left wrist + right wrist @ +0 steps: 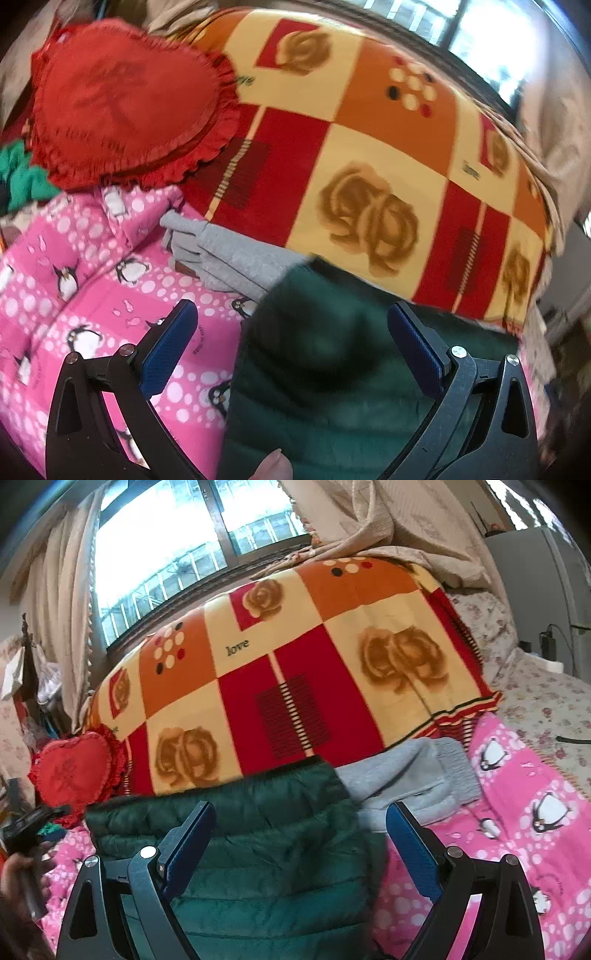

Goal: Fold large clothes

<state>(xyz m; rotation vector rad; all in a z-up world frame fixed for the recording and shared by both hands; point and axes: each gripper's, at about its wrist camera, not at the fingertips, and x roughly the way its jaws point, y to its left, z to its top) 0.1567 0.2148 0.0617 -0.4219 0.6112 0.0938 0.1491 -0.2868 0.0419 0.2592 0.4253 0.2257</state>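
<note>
Partly blurred green jacket [332, 369], lower edge cropped

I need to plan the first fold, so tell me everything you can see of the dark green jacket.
The dark green jacket is a puffy quilted garment with stitched horizontal channels and a slightly shiny shell. It lies flat on the pink penguin blanket, its far edge against the checked rose blanket, with the grey garment touching its right side. Both the left gripper and the right gripper hover open over it, gripping nothing.

1 green jacket [258, 834] — 1 grey garment [417, 779] — 1 heart cushion [122, 99].
</note>
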